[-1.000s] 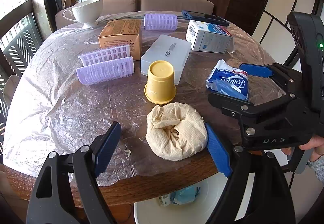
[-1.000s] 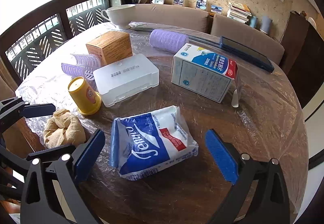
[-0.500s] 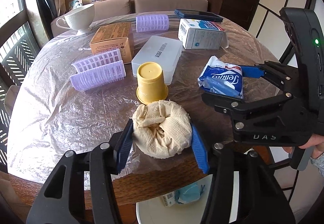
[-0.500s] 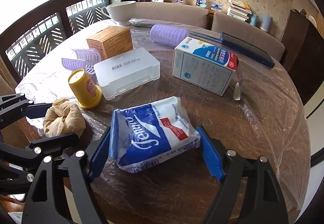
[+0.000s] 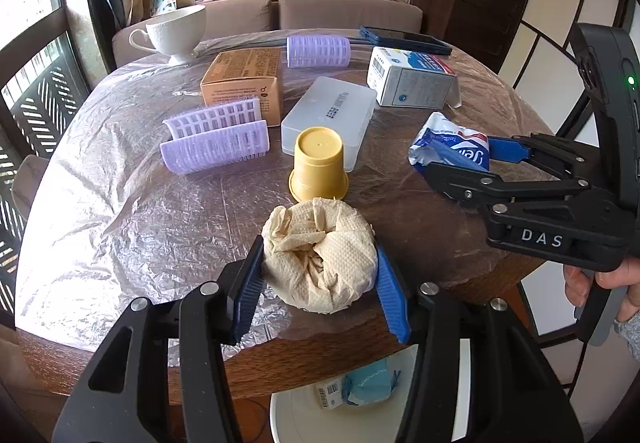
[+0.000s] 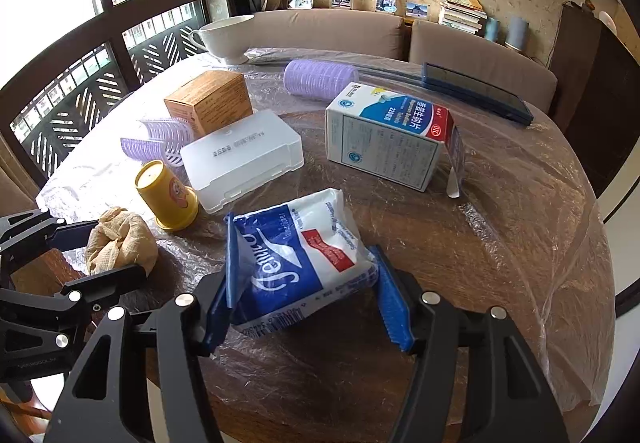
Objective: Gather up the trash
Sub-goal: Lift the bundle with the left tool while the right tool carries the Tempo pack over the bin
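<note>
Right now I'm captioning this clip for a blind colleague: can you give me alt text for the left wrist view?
The left gripper clamps its blue pads on a crumpled beige paper towel at the near edge of a plastic-covered round table. Behind it stands an upturned yellow cup; to the right, the right gripper closes on a blue-and-white tissue pack.

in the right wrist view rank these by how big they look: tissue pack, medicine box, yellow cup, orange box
1. tissue pack, though it lies nearest the camera, which inflates it
2. medicine box, close behind; real order unsure
3. orange box
4. yellow cup, similar to the orange box; hard to rank
</note>
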Available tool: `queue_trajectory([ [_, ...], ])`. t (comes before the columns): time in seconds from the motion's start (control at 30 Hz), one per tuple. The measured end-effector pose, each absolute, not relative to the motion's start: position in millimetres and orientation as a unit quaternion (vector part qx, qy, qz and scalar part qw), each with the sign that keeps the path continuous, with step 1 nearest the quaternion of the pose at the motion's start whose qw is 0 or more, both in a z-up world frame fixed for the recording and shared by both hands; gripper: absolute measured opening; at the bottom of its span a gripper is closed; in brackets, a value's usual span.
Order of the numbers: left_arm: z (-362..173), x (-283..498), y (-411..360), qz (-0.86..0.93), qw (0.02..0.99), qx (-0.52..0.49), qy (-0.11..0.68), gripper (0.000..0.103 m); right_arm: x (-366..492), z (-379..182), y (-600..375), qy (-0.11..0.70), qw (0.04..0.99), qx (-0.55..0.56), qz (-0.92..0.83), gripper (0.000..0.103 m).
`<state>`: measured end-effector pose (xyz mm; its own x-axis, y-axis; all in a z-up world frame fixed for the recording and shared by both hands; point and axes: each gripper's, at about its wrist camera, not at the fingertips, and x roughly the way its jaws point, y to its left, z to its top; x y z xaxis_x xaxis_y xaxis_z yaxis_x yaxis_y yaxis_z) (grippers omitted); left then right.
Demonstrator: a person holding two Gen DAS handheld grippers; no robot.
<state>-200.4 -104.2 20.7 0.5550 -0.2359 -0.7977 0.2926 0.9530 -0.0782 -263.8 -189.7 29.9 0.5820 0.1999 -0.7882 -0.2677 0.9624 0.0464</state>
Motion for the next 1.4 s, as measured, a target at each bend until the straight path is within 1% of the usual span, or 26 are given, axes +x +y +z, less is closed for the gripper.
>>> queue_trajectory([
  [1.4,38.5,-217.8,-93.5,-0.158,0.883,0.0,0.442,0.053,-306.5,46.6,-202.5,0.448,0.887,0.017,0.108,0.061],
])
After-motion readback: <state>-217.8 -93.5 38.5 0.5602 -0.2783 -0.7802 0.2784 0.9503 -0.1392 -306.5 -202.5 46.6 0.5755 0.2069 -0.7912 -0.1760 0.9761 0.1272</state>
